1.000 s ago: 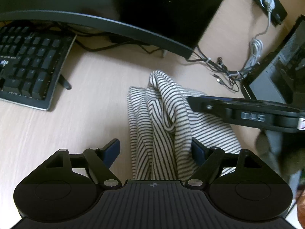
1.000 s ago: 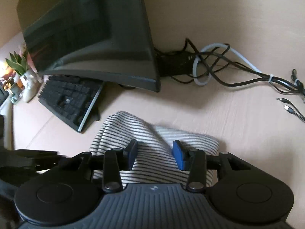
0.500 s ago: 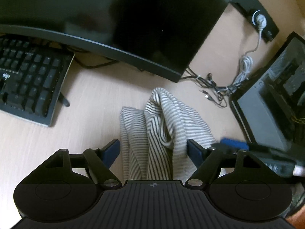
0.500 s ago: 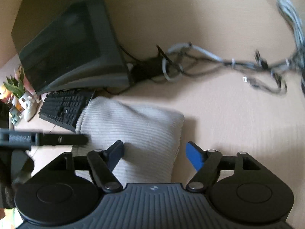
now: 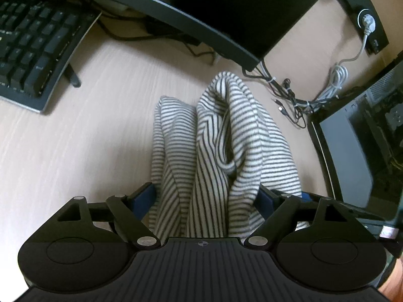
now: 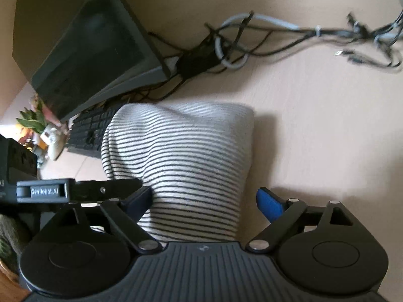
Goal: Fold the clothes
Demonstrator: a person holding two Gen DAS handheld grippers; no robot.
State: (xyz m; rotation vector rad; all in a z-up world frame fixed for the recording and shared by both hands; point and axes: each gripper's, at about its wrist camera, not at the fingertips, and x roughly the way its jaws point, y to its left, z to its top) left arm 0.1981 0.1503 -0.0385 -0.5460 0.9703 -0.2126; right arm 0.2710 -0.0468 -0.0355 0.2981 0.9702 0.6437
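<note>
A white garment with thin dark stripes [image 5: 216, 151] lies bunched in folds on the light wooden desk [image 5: 75, 151]. My left gripper [image 5: 205, 198] is open, its blue-padded jaws spread on either side of the garment's near end. In the right wrist view the same garment [image 6: 181, 156] is a smooth folded mound. My right gripper [image 6: 204, 198] is open around its near end, and the left pad touches the cloth. The left gripper's finger [image 6: 75, 190] shows at the left of that view.
A dark curved monitor [image 5: 226, 7] stands just behind the garment, with a black keyboard [image 5: 32, 40] to the left. Tangled cables [image 5: 302, 95] and a computer case [image 5: 365, 138] are to the right. A small plant and figurine [image 6: 40, 130] sit far left.
My right gripper opened, letting go of the garment, and drew back a little. My left gripper stayed open and moved closer over the cloth.
</note>
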